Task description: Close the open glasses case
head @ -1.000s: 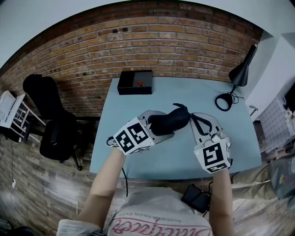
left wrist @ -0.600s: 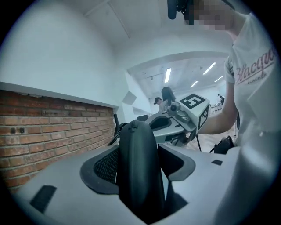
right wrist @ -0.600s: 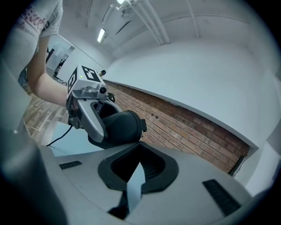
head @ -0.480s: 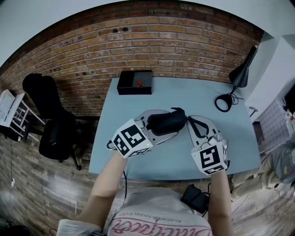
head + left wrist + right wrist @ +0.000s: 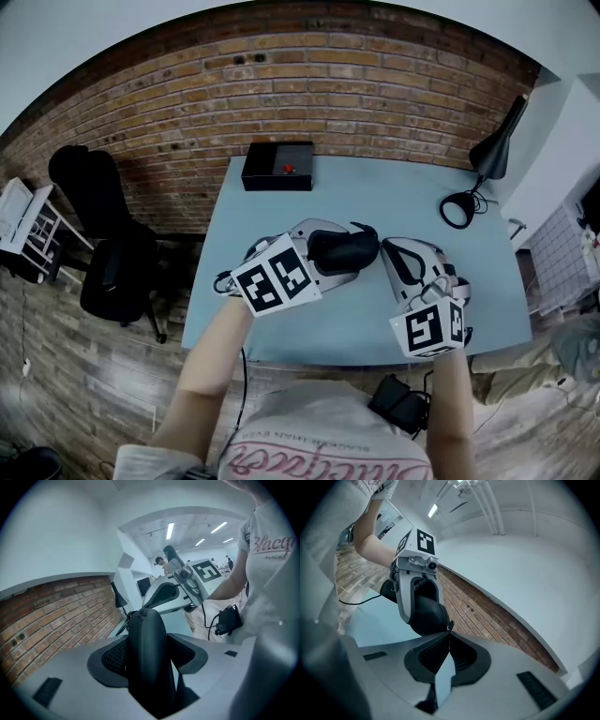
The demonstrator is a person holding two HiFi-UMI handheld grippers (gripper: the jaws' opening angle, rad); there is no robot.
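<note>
One pale blue table (image 5: 281, 192) fills the middle of the head view, and both of your tools are over its near half. Your left hand-held gripper (image 5: 149, 654) stands fairly wide, with the black glasses case (image 5: 339, 251) clamped between its pads. Those jaws have just been closing further onto it. Your right hand-held gripper (image 5: 448, 638) is fully closed, its tips pressed together right at the end of the case that faces it.

The case looks light and semi-rigid to me: a moulded shell with a matt, fabric-like skin that should give a little under the pads and not slip easily. Squeezing hard across the broad faces could bow the shell and work against the closing. Hold it as you do now, across the body and well back from the edge, and leave that edge free for the other tool. The closure is probably the delicate part, so take it by its small tab (image 5: 449, 626), not by the shell.

Several things cannot be read here:
- **The seam:** no view shows it, so you cannot tell whether the case is open, half shut or already closed.
- **The right tips:** whether they nip the tab or only touch beside it is too small to settle.
- **The case and the table:** the left hand-held gripper's body hides whether the case rests on the table or hangs above it.
- **The inside:** anything in the case is out of sight.
</note>
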